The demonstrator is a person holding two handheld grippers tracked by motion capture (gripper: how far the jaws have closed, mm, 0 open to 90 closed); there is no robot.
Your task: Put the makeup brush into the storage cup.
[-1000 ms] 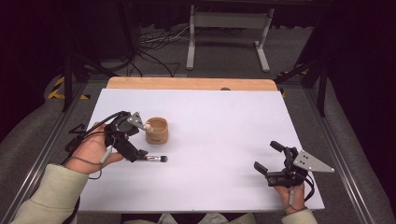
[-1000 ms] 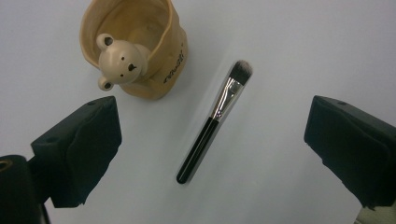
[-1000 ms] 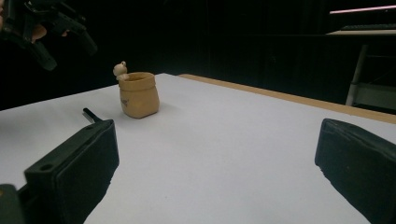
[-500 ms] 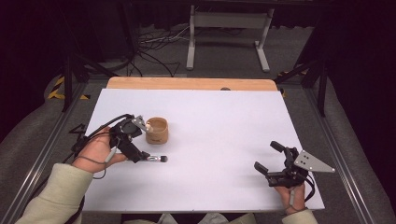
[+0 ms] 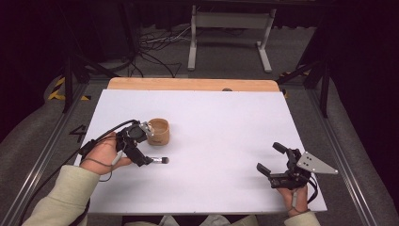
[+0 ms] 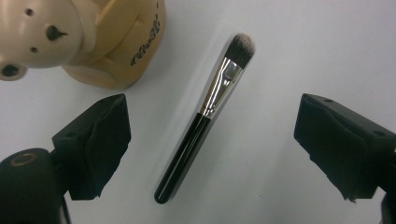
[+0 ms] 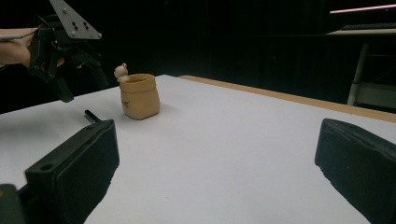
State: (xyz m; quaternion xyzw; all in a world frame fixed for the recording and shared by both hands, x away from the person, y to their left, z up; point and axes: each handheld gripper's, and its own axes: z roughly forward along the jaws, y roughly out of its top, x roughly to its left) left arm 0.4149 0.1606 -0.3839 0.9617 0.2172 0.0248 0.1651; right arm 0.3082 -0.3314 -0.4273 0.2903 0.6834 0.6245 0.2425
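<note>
A makeup brush (image 5: pixel 157 160) with a black handle, silver ferrule and dark bristles lies flat on the white table (image 5: pixel 221 122). Just behind it stands a tan cup (image 5: pixel 159 131) with a small bear figure (image 6: pixel 37 32) on its rim. My left gripper (image 5: pixel 139 153) points down over the brush's handle. In the left gripper view the brush (image 6: pixel 205 116) lies between the pads without touching either. The jaws have just been closing a little and stand open. My right gripper (image 5: pixel 269 157) rests near the front right corner, open, with nothing between its jaws.
A bare wooden strip (image 5: pixel 188 84) runs along the table's far edge. Beyond it is dark floor with cables and a metal stand (image 5: pixel 228 28). Metal rails (image 5: pixel 42 155) flank the table on both sides.
My left gripper has come down closer to the brush and shifted slightly toward the person. The brush, the cup and the right gripper have stayed where they were.
</note>
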